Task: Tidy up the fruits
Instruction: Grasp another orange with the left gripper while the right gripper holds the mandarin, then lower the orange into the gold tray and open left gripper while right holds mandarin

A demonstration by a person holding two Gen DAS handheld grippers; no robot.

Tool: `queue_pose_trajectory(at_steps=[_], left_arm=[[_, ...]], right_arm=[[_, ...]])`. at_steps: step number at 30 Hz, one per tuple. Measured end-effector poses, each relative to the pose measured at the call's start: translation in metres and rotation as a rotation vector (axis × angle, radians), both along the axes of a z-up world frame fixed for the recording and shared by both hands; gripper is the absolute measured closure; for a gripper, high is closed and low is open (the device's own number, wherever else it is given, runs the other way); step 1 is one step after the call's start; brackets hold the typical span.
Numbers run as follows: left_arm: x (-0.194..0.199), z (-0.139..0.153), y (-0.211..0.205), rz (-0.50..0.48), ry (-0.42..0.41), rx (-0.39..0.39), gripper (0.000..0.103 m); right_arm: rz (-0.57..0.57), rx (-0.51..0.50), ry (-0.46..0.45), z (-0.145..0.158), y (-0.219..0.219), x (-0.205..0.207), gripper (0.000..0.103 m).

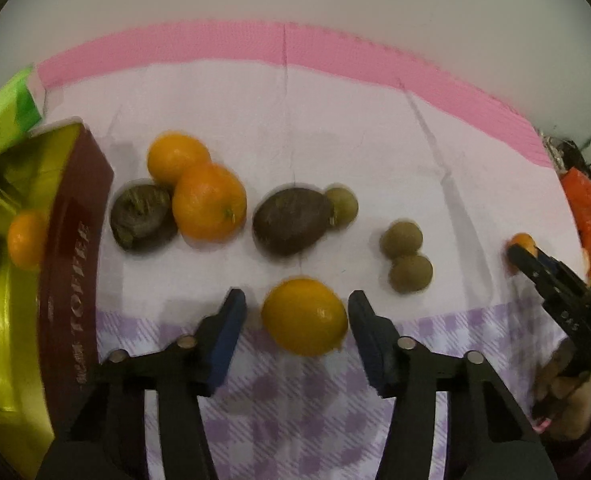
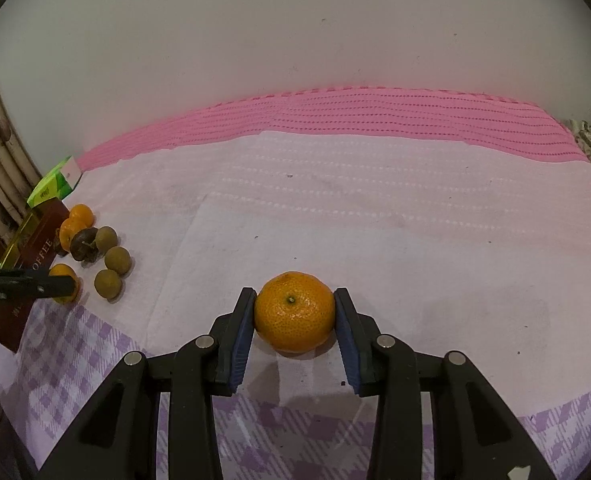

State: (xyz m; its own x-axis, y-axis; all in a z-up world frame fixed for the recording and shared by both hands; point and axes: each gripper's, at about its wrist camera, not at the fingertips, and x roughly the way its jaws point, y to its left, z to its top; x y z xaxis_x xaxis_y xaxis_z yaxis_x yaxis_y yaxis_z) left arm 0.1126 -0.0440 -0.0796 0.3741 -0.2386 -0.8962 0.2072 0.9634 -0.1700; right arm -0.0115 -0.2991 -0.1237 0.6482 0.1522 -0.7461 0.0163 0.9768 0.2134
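In the left wrist view my left gripper (image 1: 297, 312) is open around an orange (image 1: 304, 316) on the cloth, pads apart from it on both sides. Beyond lie two oranges (image 1: 209, 200), two dark brown fruits (image 1: 291, 220) and three small green-brown fruits (image 1: 401, 238). A maroon toffee tin (image 1: 71, 248) with a gold inside stands at left and holds an orange (image 1: 25, 238) and a dark fruit. In the right wrist view my right gripper (image 2: 294, 308) is shut on an orange (image 2: 294, 312) that rests on the cloth. The right gripper also shows at the left wrist view's right edge (image 1: 519, 254).
A green carton (image 1: 5, 120) lies behind the tin. A pink mat (image 2: 335, 112) runs along the back under the white cloth (image 2: 375, 220), against a white wall. Orange plastic (image 1: 587, 208) lies at the far right. The cloth's front has a purple check.
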Motion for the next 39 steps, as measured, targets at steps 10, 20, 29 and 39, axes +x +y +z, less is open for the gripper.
queue_pose_trajectory(at_steps=[10, 20, 29, 39], left_arm=[[-0.031, 0.016, 0.009, 0.02, -0.026, 0.016, 0.062], [-0.078, 0.058, 0.04, 0.055, -0.12, 0.074, 0.062], [-0.097, 0.089, 0.06, 0.068, -0.227, 0.114, 0.062], [-0.089, 0.092, 0.106, 0.138, -0.244, 0.173, 0.062]], right_arm=[[-0.003, -0.029, 0.01, 0.0, 0.003, 0.002, 0.066], [-0.007, -0.073, 0.016, -0.001, 0.01, 0.001, 0.066], [-0.009, -0.113, 0.024, -0.001, 0.015, 0.002, 0.066], [-0.01, -0.143, 0.029, -0.001, 0.018, 0.003, 0.066]])
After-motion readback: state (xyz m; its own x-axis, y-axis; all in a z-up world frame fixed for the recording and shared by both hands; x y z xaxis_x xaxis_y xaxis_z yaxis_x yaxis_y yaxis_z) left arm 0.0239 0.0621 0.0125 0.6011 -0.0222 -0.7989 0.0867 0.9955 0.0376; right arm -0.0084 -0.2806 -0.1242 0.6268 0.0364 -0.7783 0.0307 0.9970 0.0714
